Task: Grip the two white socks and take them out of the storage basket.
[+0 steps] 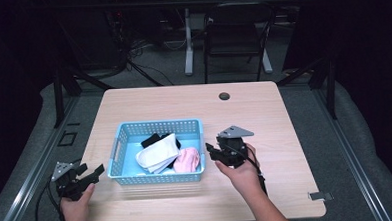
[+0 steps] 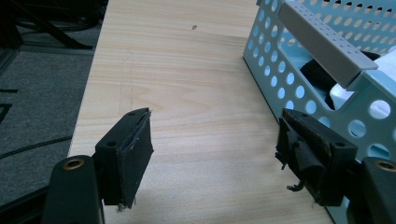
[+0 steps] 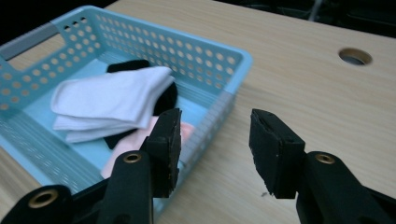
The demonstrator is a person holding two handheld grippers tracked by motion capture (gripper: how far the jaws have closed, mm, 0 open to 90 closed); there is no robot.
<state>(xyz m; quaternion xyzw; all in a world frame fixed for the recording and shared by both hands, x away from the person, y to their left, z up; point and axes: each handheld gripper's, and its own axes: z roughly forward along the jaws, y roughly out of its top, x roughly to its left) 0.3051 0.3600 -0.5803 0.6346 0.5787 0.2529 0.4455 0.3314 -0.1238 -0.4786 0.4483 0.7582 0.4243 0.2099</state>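
Socks: a folded white pair is laid over a black pair in the basket, with a pink pair at the right end, nearest the right tool.
Basket: the pale blue perforated basket is stood on the worktop toward its near left part; its handle end is turned to the left tool.
Right tool: the right tool is held just beside the basket's right wall, outside it; the jaws are set apart with nothing between them.
Left tool: the left tool is rested at the near left corner of the worktop, jaws wide apart and empty, close to the basket's left wall.
Step judged: a sock pair is probably to be picked from the basket by the right tool.
Approach advised: the rim should be cleared first, then the tool lowered over the pink pair.
Grip advised: the whole fold should be taken between the pads, so that both socks are lifted together.
Support advised: the basket may be steadied at its left wall by the left tool if it is dragged.
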